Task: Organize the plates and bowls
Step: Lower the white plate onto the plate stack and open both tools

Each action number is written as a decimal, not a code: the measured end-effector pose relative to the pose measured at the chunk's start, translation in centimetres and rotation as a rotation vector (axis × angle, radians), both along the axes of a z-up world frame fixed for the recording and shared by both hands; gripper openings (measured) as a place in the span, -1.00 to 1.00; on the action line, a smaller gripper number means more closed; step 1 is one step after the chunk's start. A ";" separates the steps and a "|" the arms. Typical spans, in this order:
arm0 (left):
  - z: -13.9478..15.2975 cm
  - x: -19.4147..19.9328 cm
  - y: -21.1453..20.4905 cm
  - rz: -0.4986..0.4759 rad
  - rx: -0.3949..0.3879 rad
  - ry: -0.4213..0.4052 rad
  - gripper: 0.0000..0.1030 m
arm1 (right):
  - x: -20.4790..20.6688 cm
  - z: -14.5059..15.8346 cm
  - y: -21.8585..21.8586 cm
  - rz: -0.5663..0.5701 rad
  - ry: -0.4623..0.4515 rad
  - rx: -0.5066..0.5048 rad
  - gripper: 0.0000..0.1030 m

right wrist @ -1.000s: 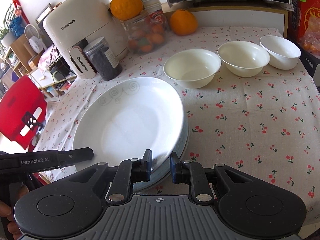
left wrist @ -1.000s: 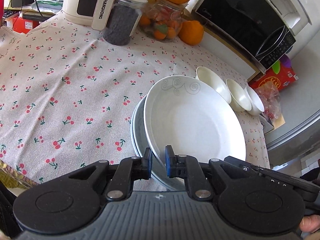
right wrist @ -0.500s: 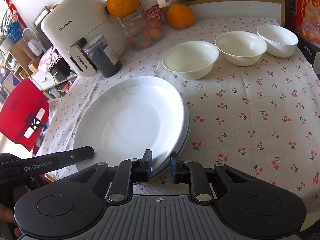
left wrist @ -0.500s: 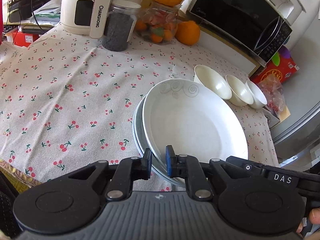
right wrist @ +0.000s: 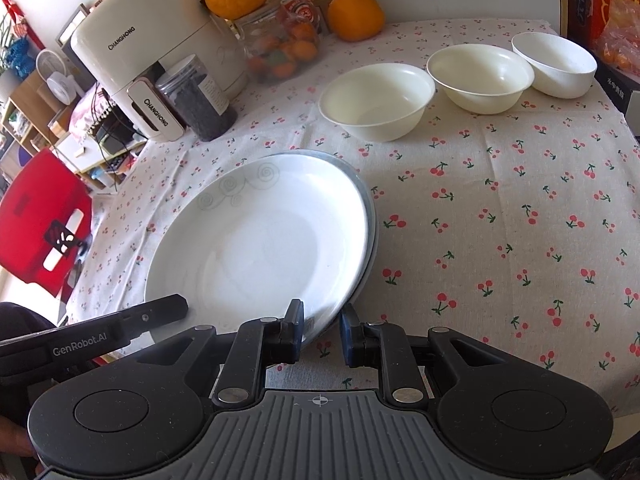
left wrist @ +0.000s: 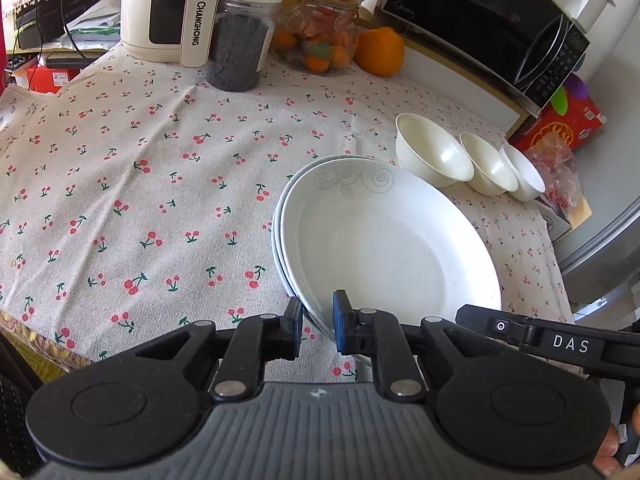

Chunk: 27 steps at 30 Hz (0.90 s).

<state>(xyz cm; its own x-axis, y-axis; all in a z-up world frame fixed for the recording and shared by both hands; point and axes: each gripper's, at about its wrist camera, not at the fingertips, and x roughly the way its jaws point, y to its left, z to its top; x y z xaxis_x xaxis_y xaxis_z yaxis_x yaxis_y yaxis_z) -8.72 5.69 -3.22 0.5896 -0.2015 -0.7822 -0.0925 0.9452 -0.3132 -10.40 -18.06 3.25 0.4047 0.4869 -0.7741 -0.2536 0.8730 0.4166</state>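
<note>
- A cherry-print tablecloth (left wrist: 160, 184) covers the table.
- A black microwave (left wrist: 492, 20) stands at the far right.
- A red chair (right wrist: 36, 232) and wooden shelves (right wrist: 24, 112) stand left.
- Daylight is bright.

Left gripper (left wrist: 316, 322): low and near-level, pointing forward, jaws parted by a narrow gap. Its fingers (left wrist: 293, 326) carry blue pads on the inner faces. Fingertips of the holding hand (left wrist: 608, 454) show at the lower right edge of the left wrist view.

Right gripper (right wrist: 322, 330): same low forward pose, jaws parted by a similar narrow gap, blue pads on the inner faces of its fingers (right wrist: 351, 336).

The two grippers sit close side by side; each one's black body crosses the other's view, pointing inward
</note>
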 end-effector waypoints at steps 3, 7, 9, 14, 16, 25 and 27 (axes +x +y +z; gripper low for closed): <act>0.0 0.0 -0.1 -0.001 0.010 -0.002 -0.72 | 0.1 0.0 0.2 0.001 0.001 -0.007 -0.63; -0.1 0.2 -0.2 0.003 0.017 -0.002 -0.70 | 0.3 0.0 0.2 -0.005 0.002 -0.009 -0.62; -0.1 0.2 -0.3 0.003 0.028 -0.006 -0.69 | 0.4 0.0 0.2 -0.007 -0.001 -0.013 -0.61; -0.1 0.2 -0.4 -0.001 0.043 -0.013 -0.66 | 0.3 0.1 0.2 -0.009 -0.004 -0.017 -0.58; -0.1 0.2 -0.5 -0.004 0.055 -0.016 -0.65 | 0.3 0.1 0.3 -0.009 -0.006 -0.022 -0.57; -0.1 0.5 -0.6 -0.008 0.070 -0.015 -0.60 | 0.6 0.0 0.4 -0.017 -0.011 -0.037 -0.56; -0.1 0.5 -0.6 -0.007 0.069 -0.014 -0.59 | 0.7 0.0 0.5 -0.025 -0.012 -0.043 -0.56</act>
<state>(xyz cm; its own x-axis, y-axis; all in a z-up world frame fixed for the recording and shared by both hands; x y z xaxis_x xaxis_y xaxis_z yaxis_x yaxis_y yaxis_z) -8.19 5.12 -3.32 0.5995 -0.1515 -0.7859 -0.0816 0.9652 -0.2483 -9.68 -17.53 3.28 0.4259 0.4430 -0.7889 -0.2367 0.8961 0.3755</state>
